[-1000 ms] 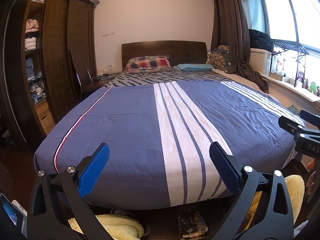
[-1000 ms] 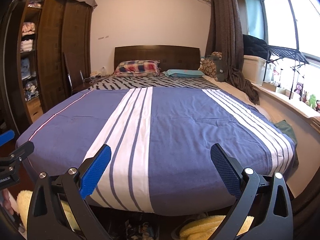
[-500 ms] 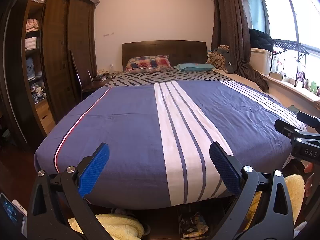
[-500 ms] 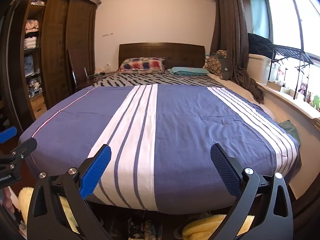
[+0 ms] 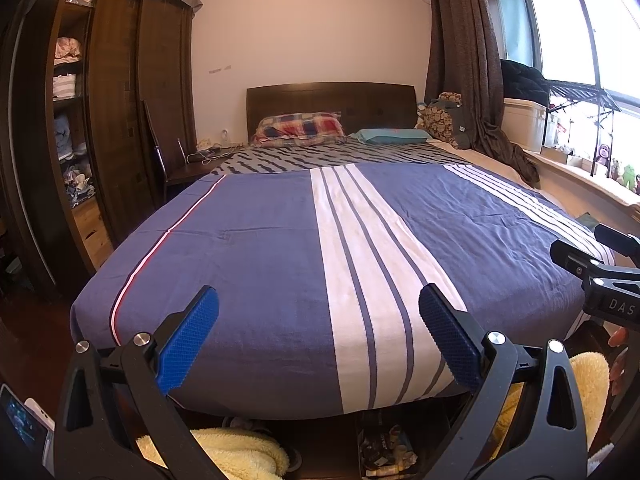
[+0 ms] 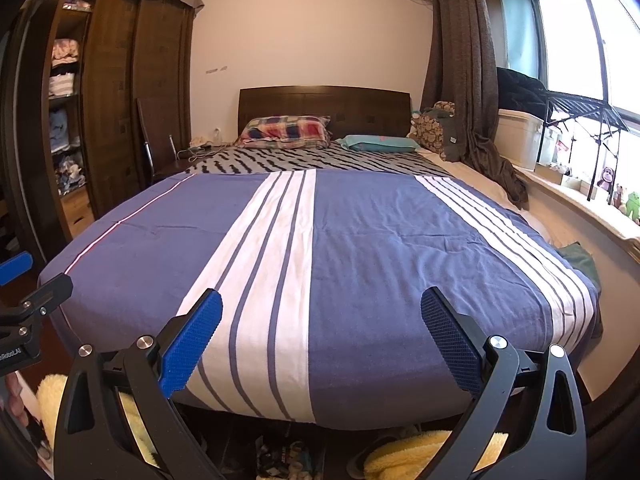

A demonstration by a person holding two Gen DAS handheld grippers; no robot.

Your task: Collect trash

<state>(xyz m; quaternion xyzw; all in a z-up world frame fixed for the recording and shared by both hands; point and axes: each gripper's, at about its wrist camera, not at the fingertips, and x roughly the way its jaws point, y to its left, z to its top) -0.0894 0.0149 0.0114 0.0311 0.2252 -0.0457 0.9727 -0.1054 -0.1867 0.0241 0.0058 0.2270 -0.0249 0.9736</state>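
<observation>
On my left stood the wardrobe [image 5: 120, 120], then the bed [image 5: 280, 240] under its blue striped cover, which showed no litter. My left gripper [image 5: 318, 344] hung over the foot edge, jaws spread, holding nothing. My right gripper [image 6: 322, 344] was the same, wide apart and bare. I judged I was searching, nothing collected yet. The likeliest trash [image 5: 386, 446] was the crumpled packaging on the floor below the bed's foot; next I needed to dip down toward it.
</observation>
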